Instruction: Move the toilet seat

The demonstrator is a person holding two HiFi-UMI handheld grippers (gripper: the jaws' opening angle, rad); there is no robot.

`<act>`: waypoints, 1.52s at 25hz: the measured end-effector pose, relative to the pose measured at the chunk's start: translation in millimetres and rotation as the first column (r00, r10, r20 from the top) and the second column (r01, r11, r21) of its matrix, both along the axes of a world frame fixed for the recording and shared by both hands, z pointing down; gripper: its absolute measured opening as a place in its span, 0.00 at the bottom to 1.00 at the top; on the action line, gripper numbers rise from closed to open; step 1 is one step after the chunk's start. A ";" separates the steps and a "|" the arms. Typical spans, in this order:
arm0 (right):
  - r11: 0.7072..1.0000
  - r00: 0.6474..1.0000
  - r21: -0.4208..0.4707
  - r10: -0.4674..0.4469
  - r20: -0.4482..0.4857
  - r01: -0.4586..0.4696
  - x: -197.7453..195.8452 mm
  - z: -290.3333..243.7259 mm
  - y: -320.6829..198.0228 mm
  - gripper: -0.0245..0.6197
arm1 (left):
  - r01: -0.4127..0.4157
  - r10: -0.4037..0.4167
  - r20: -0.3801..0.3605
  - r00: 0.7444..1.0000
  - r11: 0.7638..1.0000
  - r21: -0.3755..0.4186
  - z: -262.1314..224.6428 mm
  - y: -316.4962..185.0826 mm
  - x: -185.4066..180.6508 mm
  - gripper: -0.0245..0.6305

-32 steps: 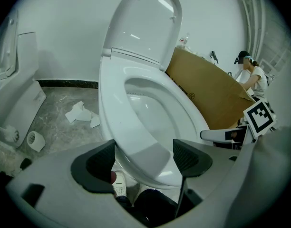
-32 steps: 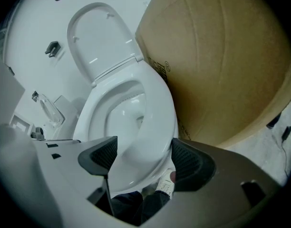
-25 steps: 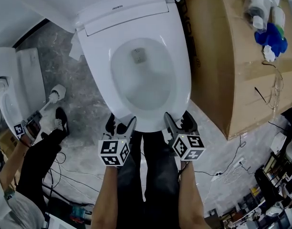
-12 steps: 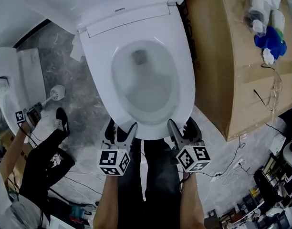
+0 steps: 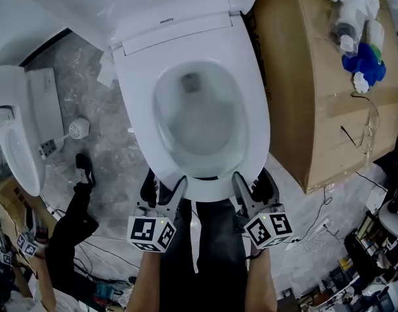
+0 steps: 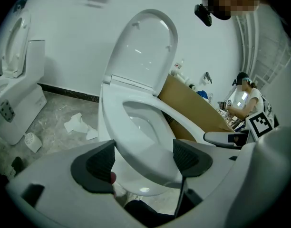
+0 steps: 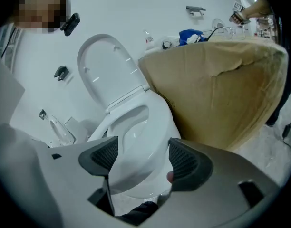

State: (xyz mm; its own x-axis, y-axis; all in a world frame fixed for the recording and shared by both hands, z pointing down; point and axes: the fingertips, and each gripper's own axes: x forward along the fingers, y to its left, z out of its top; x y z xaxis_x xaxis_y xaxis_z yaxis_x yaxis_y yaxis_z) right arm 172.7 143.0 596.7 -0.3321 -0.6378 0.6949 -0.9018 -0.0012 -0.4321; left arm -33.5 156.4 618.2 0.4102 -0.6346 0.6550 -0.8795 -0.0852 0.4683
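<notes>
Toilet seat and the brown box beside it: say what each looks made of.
Toilet seat: glossy, smooth white with soft reflections, likely hard plastic, though ceramic is possible. Box: matte brown cardboard, judging by its dull, creased faces and folded edges.

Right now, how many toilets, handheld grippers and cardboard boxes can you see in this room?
Toilets: 2, the toilet in front and the toilet at the left
Grippers: 2, the left gripper and the right gripper
Cardboard box: 1
Total: 5
</notes>
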 end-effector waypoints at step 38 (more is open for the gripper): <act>0.960 0.960 0.163 0.193 0.204 -0.228 -2.3 -102.3 -43.7 0.45 | 0.064 -0.114 0.176 0.978 0.961 0.270 -128.0 -40.0 -18.9 0.17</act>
State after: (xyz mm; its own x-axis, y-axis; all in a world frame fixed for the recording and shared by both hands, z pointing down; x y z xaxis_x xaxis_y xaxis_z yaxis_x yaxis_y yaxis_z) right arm 170.4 99.3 494.4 -0.2874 -0.8177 0.4988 -0.7941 -0.0878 -0.6015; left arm -52.4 116.5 490.1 0.2298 -0.8222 0.5208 -0.9589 -0.0997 0.2656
